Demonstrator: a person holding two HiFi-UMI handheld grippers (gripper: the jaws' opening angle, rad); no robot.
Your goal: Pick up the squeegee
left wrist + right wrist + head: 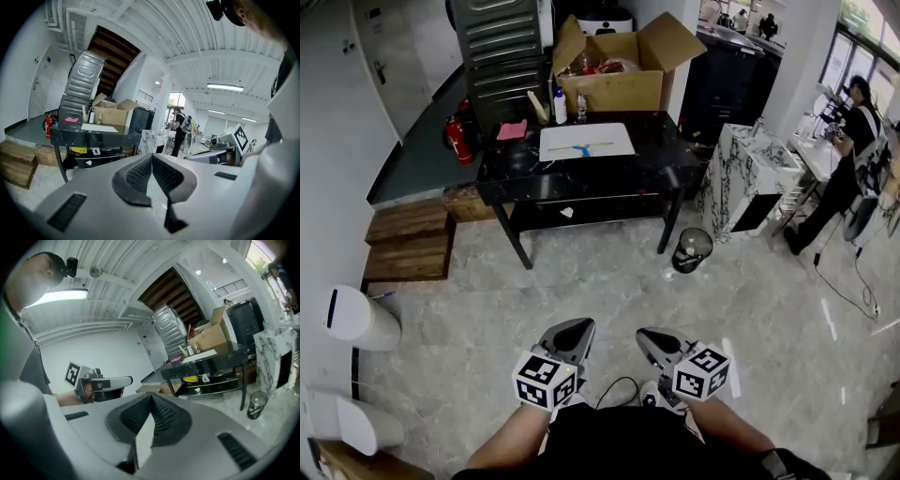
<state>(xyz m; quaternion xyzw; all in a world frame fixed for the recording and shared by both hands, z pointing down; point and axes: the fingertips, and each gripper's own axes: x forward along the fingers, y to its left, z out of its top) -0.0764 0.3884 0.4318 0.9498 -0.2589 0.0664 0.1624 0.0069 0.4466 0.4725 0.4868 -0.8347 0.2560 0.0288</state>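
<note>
The squeegee [579, 147], blue-handled with a pale blade, lies on a white board [586, 141] on the black table [516, 173] far ahead in the head view. My left gripper [577, 326] and right gripper [645, 336] are held close to my body, well short of the table, side by side over the floor. Both sets of jaws meet at the tips with nothing between them. In the left gripper view the left gripper [151, 156] points toward the table [93, 133]. The right gripper [151, 394] does the same, and its view shows the table [206, 365] at a distance.
A cardboard box [614, 70], bottles [560, 105] and a pink cloth [512, 130] sit on the table. A red extinguisher [458, 139], wooden steps [410, 242], a black bin [692, 249] and a marble cabinet [745, 183] surround it. A person [844, 164] stands at the right. White cylinders [358, 319] lie left.
</note>
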